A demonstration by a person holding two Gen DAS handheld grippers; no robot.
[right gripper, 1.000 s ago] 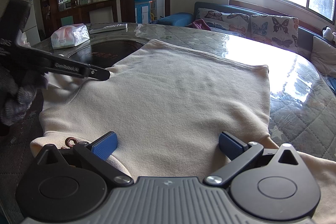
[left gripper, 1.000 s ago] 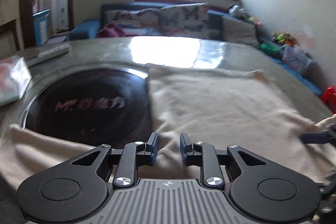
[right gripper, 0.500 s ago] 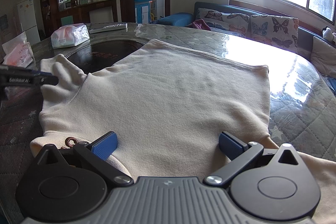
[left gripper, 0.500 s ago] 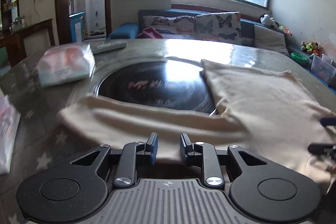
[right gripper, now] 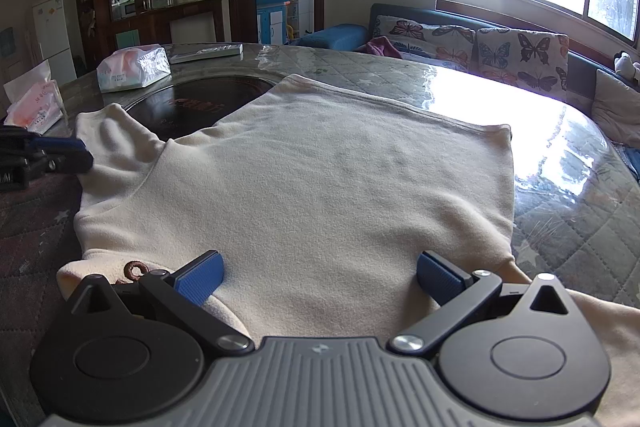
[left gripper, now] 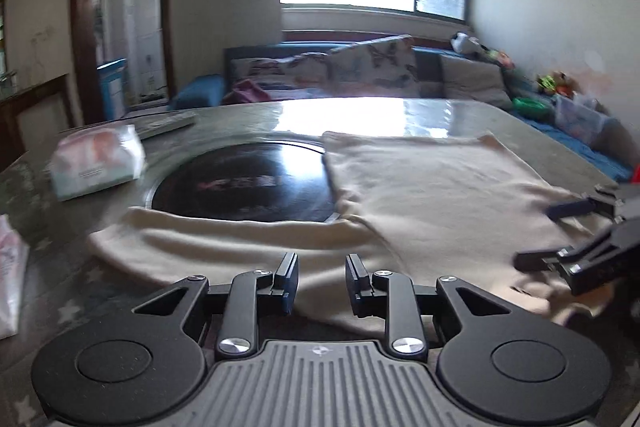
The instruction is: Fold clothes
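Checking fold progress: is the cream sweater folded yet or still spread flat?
Spread flat. The cream sweater lies open on the table, hem edge straight, one sleeve extended sideways, no layer doubled over.

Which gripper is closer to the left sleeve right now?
Left. The left gripper sits just short of the left sleeve, jaws slightly apart. The right gripper is over the sweater's collar end, jaws wide open.
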